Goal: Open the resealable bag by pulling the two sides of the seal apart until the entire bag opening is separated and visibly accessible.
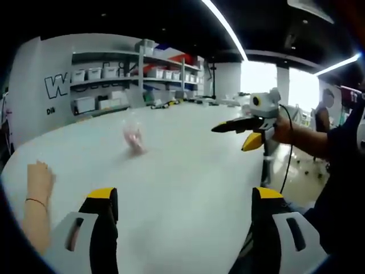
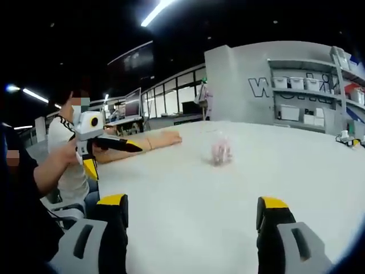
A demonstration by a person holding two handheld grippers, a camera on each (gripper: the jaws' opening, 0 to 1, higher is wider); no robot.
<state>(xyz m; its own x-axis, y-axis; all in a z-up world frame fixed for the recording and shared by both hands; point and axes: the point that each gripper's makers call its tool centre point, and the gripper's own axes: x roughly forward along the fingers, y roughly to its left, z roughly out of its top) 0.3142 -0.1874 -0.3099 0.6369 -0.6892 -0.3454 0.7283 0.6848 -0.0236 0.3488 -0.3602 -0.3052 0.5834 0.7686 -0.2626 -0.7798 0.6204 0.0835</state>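
Approach step: both hand-held grippers, left (image 1: pixel 181 212) and right (image 2: pixel 191 222), spread and empty, small clear plastic resealable bag with pink contents (image 1: pixel 133 138) well ahead on white tabletop (image 1: pixel 188 171); next, reach its seal.

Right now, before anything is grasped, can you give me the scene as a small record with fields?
bag: small clear resealable bag with pinkish contents, on the white table, apart from both grippers; seal state too blurred to tell
left gripper: jaws wide apart, nothing between them
right gripper: jaws wide apart, nothing between them; in the left gripper view it is held above the table edge at the right
bystander: a person's forearm rests on the table edge
background: shelves with white bins
task progress: bag not yet touched
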